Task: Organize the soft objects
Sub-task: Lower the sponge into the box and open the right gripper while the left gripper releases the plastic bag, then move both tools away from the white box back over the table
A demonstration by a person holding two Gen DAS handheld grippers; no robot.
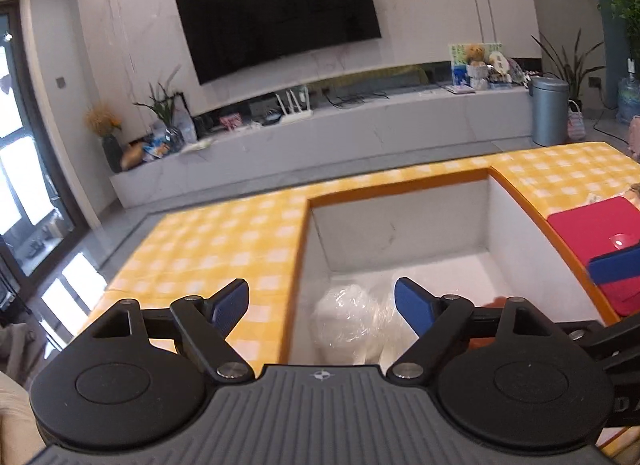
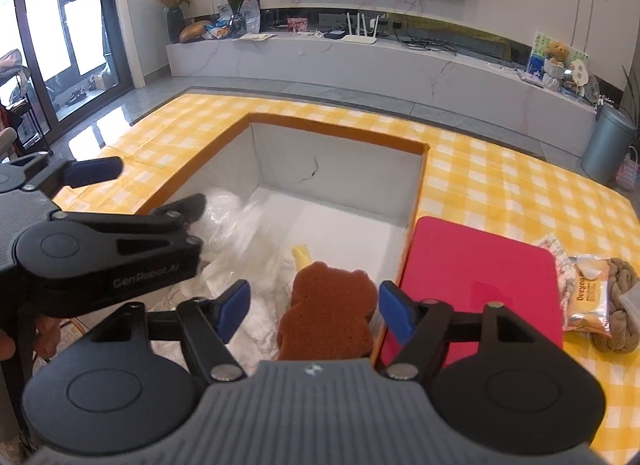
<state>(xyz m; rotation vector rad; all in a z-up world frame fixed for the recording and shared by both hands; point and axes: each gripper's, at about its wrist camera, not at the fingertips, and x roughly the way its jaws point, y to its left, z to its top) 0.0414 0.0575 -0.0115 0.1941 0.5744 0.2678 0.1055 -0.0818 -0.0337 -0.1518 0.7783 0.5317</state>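
A brown bear-shaped sponge (image 2: 328, 313) lies in the white box (image 2: 336, 125) on crumpled white plastic. My right gripper (image 2: 314, 311) hangs open over it, with a gap between the left pad and the sponge. A white plastic-wrapped bundle (image 2: 228, 217) fills the box's left side, and a yellow piece (image 2: 300, 255) pokes out behind the sponge. In the left wrist view my left gripper (image 1: 322, 305) stands wide open and empty above that bundle (image 1: 344, 321), inside the box (image 1: 400, 185). The right wrist view shows the left gripper (image 2: 158, 185) at the box's left rim.
The box sits sunk in a yellow checked cloth (image 2: 500, 185). A red mat (image 2: 480, 273) lies right of it, with a snack packet (image 2: 588, 297), a knotted rope cushion (image 2: 620, 305) and a white knit piece (image 2: 560, 257) beyond. A grey bin (image 2: 608, 145) stands far right.
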